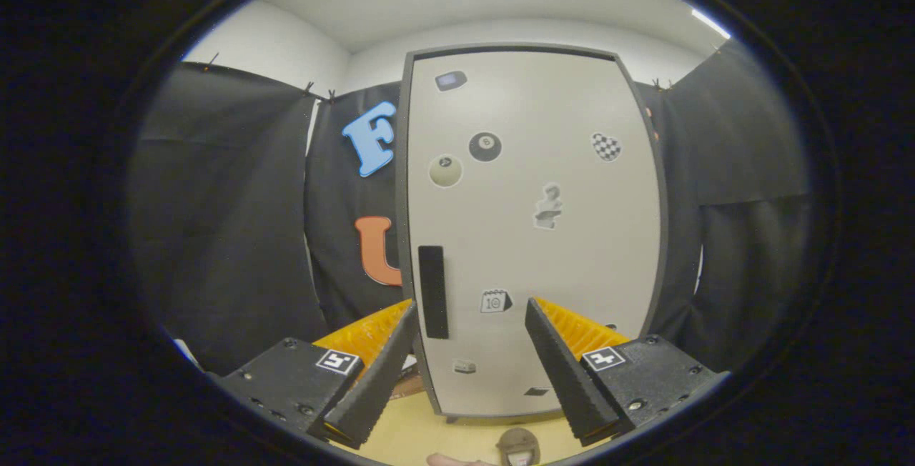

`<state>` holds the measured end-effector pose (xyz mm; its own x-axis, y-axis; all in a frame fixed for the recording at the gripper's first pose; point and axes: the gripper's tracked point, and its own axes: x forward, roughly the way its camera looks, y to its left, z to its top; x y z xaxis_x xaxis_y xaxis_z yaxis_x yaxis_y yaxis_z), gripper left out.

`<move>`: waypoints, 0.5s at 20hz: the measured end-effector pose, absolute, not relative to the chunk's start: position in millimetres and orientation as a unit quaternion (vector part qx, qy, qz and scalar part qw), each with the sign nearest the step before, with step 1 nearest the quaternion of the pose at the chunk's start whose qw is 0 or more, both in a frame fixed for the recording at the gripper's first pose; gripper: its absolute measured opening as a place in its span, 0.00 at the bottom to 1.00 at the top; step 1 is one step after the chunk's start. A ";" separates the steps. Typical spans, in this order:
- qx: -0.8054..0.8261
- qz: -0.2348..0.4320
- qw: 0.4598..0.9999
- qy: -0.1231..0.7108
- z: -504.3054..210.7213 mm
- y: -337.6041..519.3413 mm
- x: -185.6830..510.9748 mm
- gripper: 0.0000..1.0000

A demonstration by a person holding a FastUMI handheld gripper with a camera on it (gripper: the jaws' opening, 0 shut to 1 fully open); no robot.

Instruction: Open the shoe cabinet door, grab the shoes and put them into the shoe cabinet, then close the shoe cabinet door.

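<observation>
**One shut cabinet door, jaws spread wide before it**

One view, riding on the gripper (472, 303): its two fingers are spread apart, released, with nothing between them but open air. Beyond them stands the shoe cabinet (532, 230), upright on a pale wooden floor (422, 441). Its light-coloured door (572, 266) is closed, framed by a dark edge and dotted with small stickers, among them a black ball (485, 146), a pale ball (445, 171) and a checkered heart (606, 146). A dark vertical handle (433, 292) sits near the door's left edge, just ahead of the left finger's tip and apart from it. Low down, between the fingers and nearer the camera, lies a small brownish object (518, 446), too cut off to identify. Black cloth (229, 223) hangs on both sides of the cabinet.
</observation>
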<state>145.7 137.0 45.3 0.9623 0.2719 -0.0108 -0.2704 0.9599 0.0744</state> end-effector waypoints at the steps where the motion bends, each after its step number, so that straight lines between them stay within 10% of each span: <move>1: 0.035 0.137 0.990 0.007 44.8 142.3 158.2 0.99; 10: 0.028 0.138 0.989 0.040 22.3 190.5 232.4 0.94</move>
